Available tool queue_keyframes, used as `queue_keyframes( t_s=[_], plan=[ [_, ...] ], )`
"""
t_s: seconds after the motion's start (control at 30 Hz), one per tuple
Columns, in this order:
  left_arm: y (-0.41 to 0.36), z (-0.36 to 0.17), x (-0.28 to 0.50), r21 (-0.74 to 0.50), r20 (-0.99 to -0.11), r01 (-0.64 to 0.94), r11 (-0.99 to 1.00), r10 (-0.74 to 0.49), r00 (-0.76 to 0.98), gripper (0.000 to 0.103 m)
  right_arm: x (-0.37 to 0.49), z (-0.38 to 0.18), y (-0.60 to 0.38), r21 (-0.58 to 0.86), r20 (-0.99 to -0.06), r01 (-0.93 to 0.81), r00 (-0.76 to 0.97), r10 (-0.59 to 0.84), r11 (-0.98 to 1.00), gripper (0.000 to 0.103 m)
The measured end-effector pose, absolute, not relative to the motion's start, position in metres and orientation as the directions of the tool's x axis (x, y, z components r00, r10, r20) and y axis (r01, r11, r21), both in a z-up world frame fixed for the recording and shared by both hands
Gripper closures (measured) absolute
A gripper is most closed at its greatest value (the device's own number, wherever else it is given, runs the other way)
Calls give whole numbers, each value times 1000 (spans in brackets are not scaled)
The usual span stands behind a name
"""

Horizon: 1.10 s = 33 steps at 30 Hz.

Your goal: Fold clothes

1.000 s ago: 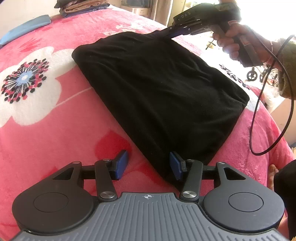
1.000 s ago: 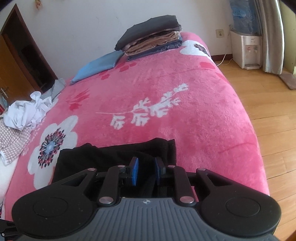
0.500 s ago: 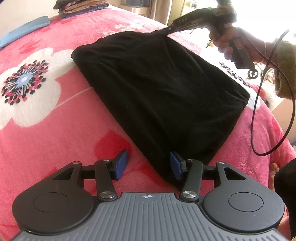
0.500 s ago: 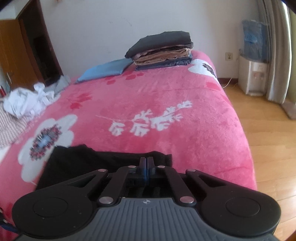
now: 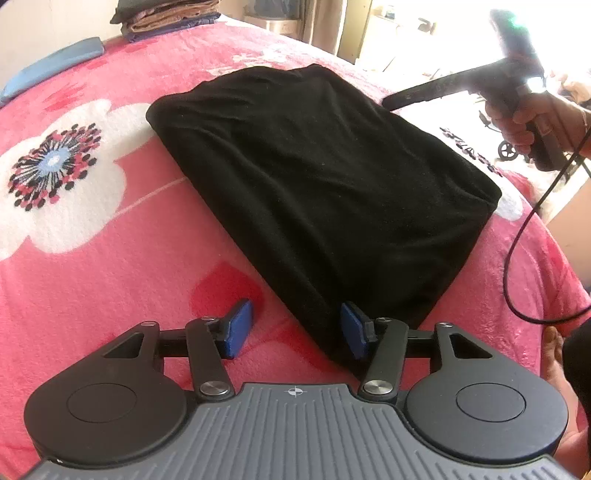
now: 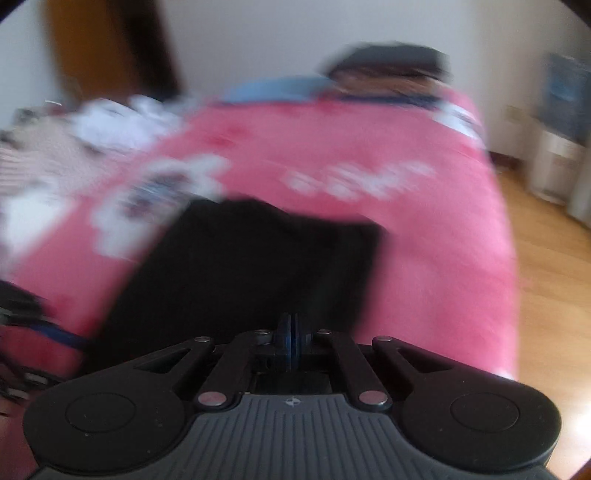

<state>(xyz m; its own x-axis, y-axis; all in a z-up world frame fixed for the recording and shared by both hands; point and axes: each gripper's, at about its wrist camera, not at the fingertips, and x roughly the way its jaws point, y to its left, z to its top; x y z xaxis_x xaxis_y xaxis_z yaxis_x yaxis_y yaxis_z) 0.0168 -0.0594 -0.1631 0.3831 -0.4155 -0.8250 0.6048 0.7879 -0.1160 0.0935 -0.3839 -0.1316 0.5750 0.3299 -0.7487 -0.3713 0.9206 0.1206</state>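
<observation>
A folded black garment [image 5: 317,184] lies flat on the pink flowered blanket [image 5: 110,295]. My left gripper [image 5: 295,330] is open low over the blanket, and the garment's near corner lies between its blue pads [image 5: 352,334], close to the right one. A hand holds my right gripper [image 5: 436,90] in the air by the garment's far right edge. The right wrist view is blurred by motion. In it my right gripper [image 6: 290,343] has its pads pressed together above the black garment [image 6: 251,269], and no cloth shows between them.
A stack of folded clothes [image 5: 166,18] and a blue folded piece [image 5: 48,70] lie at the far end of the bed. Crumpled white clothes [image 6: 118,122] sit at the far left. Wooden floor [image 6: 546,258] borders the bed's right side. A black cable [image 5: 517,240] hangs from the right gripper.
The right gripper closed at the garment's far corner, then swung away to the right and back off it. The garment and the left gripper have stayed still.
</observation>
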Motion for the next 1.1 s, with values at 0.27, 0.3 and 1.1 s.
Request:
queue_keyframes(
  t_s=[0.27, 0.3, 1.1],
  plan=[
    [-55, -163, 16, -118, -819, 579, 807, -408, 403, 41, 51, -113, -378, 206, -721, -482, 513, 466, 851, 101],
    [-55, -163, 15, -118, -818, 577, 808, -409, 405, 41, 46, -118, -373, 189, -740, -503, 491, 459, 843, 101],
    [-38, -161, 8, -68, -815, 536, 842, -357, 456, 35, -13, -104, -413, 223, -727, -383, 547, 415, 896, 103]
  ],
)
